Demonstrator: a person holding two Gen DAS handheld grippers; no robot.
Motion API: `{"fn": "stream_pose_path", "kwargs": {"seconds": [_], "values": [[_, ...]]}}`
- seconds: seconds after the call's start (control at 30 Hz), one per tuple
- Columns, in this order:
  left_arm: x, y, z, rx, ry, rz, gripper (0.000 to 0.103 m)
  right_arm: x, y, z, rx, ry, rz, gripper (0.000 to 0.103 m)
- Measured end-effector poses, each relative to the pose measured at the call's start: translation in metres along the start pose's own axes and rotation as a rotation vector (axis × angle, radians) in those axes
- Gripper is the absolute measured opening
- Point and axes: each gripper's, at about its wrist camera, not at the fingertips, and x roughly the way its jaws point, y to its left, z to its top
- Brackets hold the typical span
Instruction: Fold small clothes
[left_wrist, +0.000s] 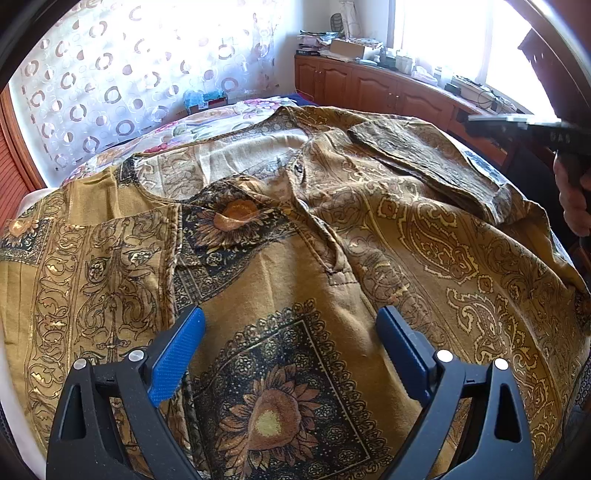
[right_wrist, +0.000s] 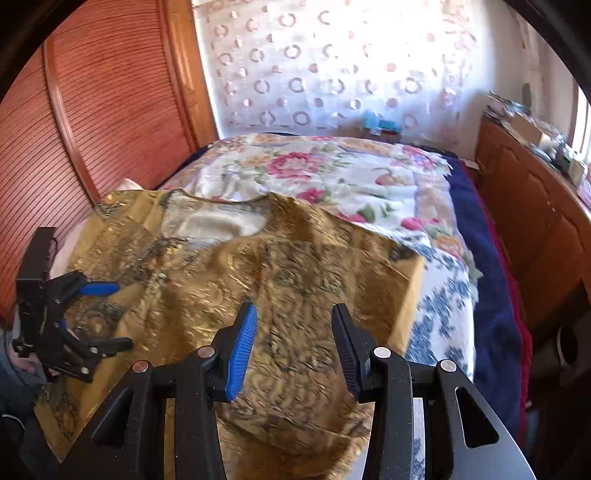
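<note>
hovering over the mustard printed top on the bed, left gripper and right gripper both gape empty.

Mustard paisley-and-sunflower garment on a floral bedspread, by a ring-patterned curtain

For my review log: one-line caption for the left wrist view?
Open left gripper above a mustard paisley-print cotton top spread on the bed.

A bed carries everything: a floral quilt covers it, with a dark blue blanket edge showing along the right side, and a mustard-gold patterned garment lies spread flat across the quilt's near half.
</note>
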Motion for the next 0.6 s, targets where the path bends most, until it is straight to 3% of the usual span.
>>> {"fn": "stream_pose_path", "kwargs": {"seconds": [0.3,0.43,0.6], "values": [[-0.011,0.013,0.002,-0.061,-0.031,0.016,0.094,0.057,0.002,-0.017,-0.015,0.103,-0.107,0.044],[-0.02,0.018,0.005,-0.077,-0.054,0.037,0.094,0.066,0.005,-0.014,-0.022,0.088,-0.107,0.059],[-0.042,0.036,0.01,-0.117,-0.104,0.074,0.095,0.067,0.015,-0.019,-0.042,0.059,-0.105,0.068]]}}
